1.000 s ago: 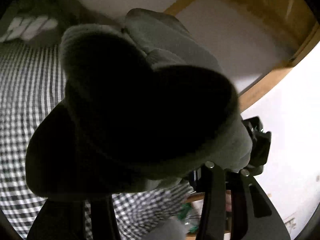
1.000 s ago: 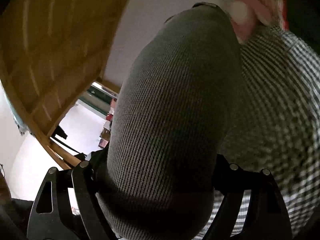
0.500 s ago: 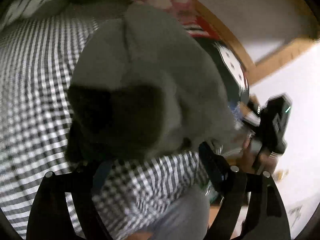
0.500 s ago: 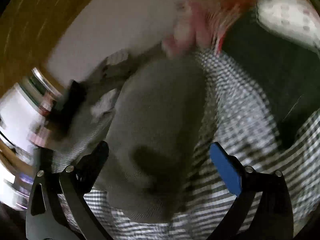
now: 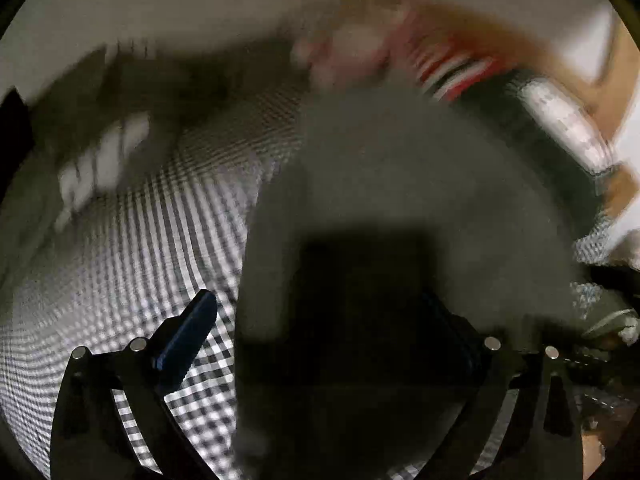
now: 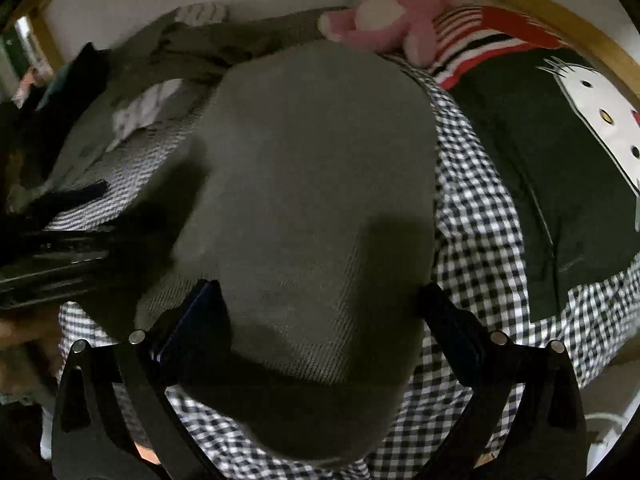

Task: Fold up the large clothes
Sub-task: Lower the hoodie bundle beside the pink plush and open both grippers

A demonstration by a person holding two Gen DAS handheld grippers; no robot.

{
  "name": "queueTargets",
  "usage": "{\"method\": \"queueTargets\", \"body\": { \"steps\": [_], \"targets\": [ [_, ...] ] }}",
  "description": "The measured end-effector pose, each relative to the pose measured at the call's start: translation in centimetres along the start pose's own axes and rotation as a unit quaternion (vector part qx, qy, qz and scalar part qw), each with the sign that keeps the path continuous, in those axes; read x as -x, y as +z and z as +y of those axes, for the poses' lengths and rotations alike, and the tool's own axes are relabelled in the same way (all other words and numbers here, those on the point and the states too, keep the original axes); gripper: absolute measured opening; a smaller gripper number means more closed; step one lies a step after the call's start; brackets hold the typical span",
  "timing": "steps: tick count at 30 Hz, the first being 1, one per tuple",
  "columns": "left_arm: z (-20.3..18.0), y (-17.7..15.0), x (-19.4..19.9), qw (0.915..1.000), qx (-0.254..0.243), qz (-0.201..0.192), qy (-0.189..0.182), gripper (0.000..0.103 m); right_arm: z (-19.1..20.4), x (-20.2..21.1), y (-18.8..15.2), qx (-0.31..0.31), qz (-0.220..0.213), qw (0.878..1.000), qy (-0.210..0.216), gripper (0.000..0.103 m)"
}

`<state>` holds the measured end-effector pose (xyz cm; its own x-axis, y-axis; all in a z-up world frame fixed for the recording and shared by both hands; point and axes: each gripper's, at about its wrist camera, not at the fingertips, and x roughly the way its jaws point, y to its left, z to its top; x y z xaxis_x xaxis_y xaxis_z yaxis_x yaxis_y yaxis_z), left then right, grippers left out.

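Note:
A grey knitted garment (image 6: 320, 180) lies folded in a thick bundle on the black-and-white checked bed sheet (image 6: 480, 220). My right gripper (image 6: 320, 308) is open wide and straddles the near end of the bundle; neither pad squeezes the cloth. The left wrist view is blurred by motion. It shows the same grey garment (image 5: 400, 200) between the jaws of my left gripper (image 5: 320, 320), which are opening. The blue left pad (image 5: 188, 332) stands apart from the cloth over the checked sheet (image 5: 140, 260). Its right finger is mostly lost in shadow.
A pink plush toy (image 6: 392, 12) and a red-and-white striped cloth (image 6: 480, 40) lie at the head of the bed. A dark green cushion with a white cat print (image 6: 560, 140) is on the right. Loose olive and grey clothes (image 6: 180, 52) are piled at left. A wooden bed frame (image 6: 560, 20) runs behind.
The garment hung lifted in both grippers; now it rests on the sheet. Both pairs of jaws have spread wide and let go. Both cameras have tipped down towards the bed.

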<state>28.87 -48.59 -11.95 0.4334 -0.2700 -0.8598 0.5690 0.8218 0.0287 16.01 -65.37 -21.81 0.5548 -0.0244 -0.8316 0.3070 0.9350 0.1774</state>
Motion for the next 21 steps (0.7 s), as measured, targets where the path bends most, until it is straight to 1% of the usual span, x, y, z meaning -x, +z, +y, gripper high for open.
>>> {"method": "queueTargets", "body": {
  "steps": [1,2,4,6,8,10,12,13,14,15,17,18,19,21],
  "targets": [
    [0.6,-0.7,-2.0,0.9994,0.011,0.015,-0.031,0.099,0.3,-0.8,-0.3,0.002,0.009,1.000,-0.001,0.100],
    [1.6,-1.2,-2.9,0.9975,0.039,0.010,-0.058,0.099,0.7,-1.8,-0.7,0.004,0.012,1.000,-0.002,0.100],
    [2.8,-1.7,-3.5,0.9940,0.065,0.005,-0.088,0.099,0.9,-2.1,-0.9,0.003,0.003,1.000,-0.013,0.100],
    [3.2,-2.1,-3.9,0.9926,0.068,0.009,-0.100,0.099,0.9,-2.2,-0.8,0.004,0.002,1.000,-0.016,0.101],
    [3.3,-2.0,-4.0,0.9932,0.058,0.007,-0.100,0.099,0.8,-2.5,-0.9,0.000,-0.003,1.000,-0.017,0.101],
    [3.0,-2.3,-4.2,0.9936,0.053,-0.006,-0.099,0.099,0.8,-2.6,-0.9,-0.011,-0.009,1.000,-0.022,0.101],
    [2.9,-2.7,-4.1,0.9936,0.053,-0.020,-0.097,0.099,1.2,-2.5,-1.3,-0.020,-0.025,0.999,-0.035,0.101],
    [1.9,-2.8,-4.4,0.9937,0.052,-0.025,-0.095,0.099,1.3,-2.3,-1.4,-0.027,-0.032,0.998,-0.038,0.101],
    [2.2,-3.5,-3.6,0.9937,0.054,-0.027,-0.095,0.099,1.6,-1.6,-1.6,-0.034,-0.049,0.997,-0.045,0.101],
    [2.6,-4.0,-2.6,0.9929,0.063,-0.018,-0.099,0.099,1.8,-1.1,-1.8,-0.042,-0.054,0.996,-0.050,0.100],
    [3.7,-4.3,0.2,0.9904,0.080,-0.007,-0.112,0.098,1.9,1.4,-2.5,-0.086,-0.063,0.993,-0.058,0.100],
    [4.1,-5.1,2.1,0.9903,0.087,-0.010,-0.108,0.098,2.1,3.2,-3.1,-0.109,-0.069,0.990,-0.064,0.100],
    [4.2,-6.0,4.4,0.9924,0.083,-0.018,-0.089,0.098,2.6,4.7,-3.6,-0.116,-0.073,0.988,-0.066,0.100],
    [4.1,-7.5,8.2,0.9950,0.061,-0.037,-0.069,0.098,4.1,7.7,-4.5,-0.110,-0.081,0.988,-0.074,0.100]
  ]
}}
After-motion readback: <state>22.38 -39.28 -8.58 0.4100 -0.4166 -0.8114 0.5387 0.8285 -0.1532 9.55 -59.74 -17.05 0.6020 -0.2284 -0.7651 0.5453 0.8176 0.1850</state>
